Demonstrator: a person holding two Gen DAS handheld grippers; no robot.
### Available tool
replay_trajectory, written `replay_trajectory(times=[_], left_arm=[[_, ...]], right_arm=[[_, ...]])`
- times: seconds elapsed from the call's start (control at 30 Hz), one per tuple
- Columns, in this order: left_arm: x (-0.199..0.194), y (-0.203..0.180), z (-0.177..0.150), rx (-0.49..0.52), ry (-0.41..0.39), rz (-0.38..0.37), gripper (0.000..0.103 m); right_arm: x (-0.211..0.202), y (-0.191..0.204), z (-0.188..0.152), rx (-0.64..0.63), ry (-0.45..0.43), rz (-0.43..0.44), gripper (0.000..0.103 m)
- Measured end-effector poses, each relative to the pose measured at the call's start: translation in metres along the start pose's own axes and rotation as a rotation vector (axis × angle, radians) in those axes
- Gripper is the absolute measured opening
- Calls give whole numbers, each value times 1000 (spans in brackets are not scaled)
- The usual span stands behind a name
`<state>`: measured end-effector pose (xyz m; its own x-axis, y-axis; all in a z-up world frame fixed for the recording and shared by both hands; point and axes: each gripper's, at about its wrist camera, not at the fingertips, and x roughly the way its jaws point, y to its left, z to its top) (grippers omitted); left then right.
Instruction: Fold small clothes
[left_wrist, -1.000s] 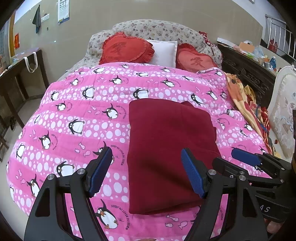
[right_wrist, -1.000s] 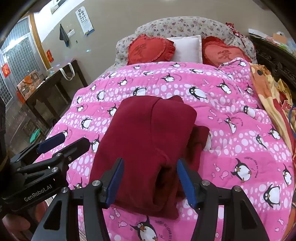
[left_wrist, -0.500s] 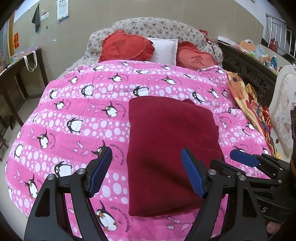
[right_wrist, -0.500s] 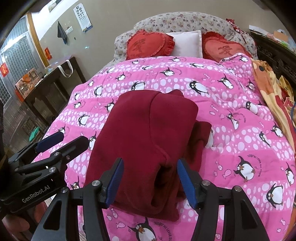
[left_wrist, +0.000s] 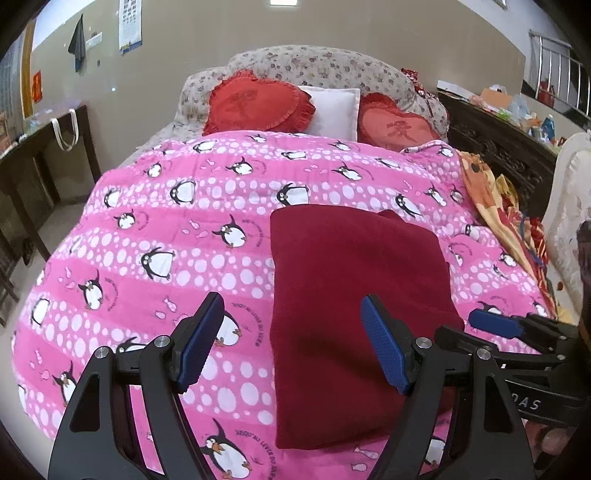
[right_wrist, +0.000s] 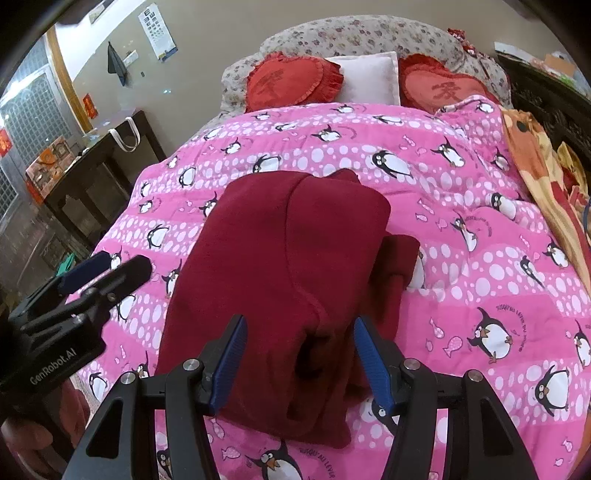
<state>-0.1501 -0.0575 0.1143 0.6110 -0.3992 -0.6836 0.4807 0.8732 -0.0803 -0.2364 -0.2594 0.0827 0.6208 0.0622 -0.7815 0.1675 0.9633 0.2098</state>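
Garment (left_wrist: 354, 317) lying folded on bed (left_wrist: 155, 236) | I'm hovering left gripper (left_wrist: 291, 347) and right gripper (right_wrist: 297, 363), both released, checking fold.

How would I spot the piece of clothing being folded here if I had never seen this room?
Find the bed with the pink penguin quilt and two red heart cushions at its head. On the near half of that quilt lies a dark red garment, folded into a rough rectangle. It is the only plain item on the quilt, much darker than the cushions and bearing no pattern.
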Motion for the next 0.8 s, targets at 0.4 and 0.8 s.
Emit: replay_trajectory(times=[0.4,0.8], left_arm=[[10,0,0,-7,43,4,76],[9,0,-2,-6,8,-8,76]], right_arm=[[13,-3,4,11,26,7,58],[14,-4,3,13,32,7,58]])
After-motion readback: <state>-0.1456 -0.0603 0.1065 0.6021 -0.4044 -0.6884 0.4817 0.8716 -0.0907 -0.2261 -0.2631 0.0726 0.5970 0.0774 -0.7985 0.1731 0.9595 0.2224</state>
